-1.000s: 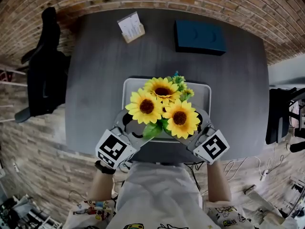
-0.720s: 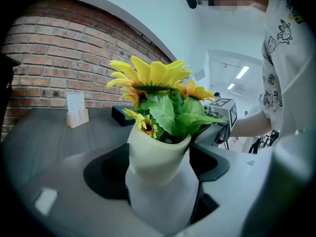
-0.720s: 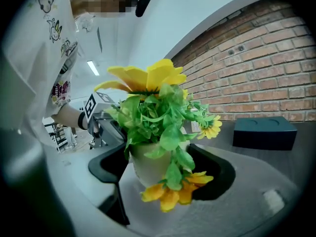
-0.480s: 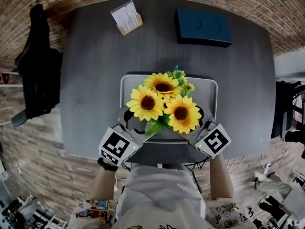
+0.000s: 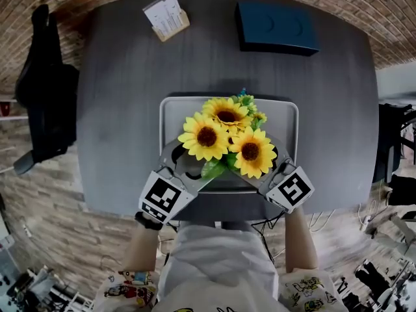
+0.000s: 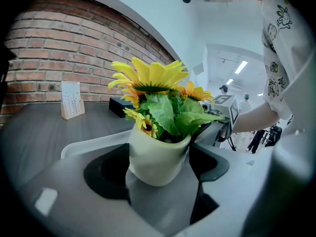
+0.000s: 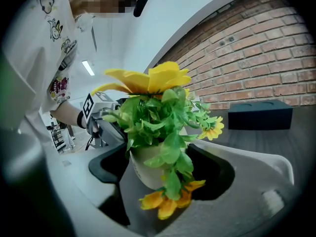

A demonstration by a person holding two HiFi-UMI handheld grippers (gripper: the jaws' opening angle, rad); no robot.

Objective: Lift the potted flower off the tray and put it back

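Note:
The potted flower (image 5: 224,138), yellow sunflowers in a cream pot (image 6: 155,154), hangs over the grey tray (image 5: 170,112) on the dark table. My left gripper (image 5: 185,168) holds the pot from the left and my right gripper (image 5: 273,168) from the right. In the left gripper view the pot fills the space between the dark pads (image 6: 106,172). In the right gripper view the pot (image 7: 145,167) sits between the jaws under leaves and a drooping bloom (image 7: 165,201). Whether the pot's base touches the tray is hidden.
At the table's far edge stand a wooden card holder (image 5: 166,16) on the left and a dark blue box (image 5: 276,28) on the right. A black chair (image 5: 42,90) stands beside the table's left side. Cables lie on the floor at the right.
Both grippers have sunk together with the potted flower toward the tray. The grip looks the same.

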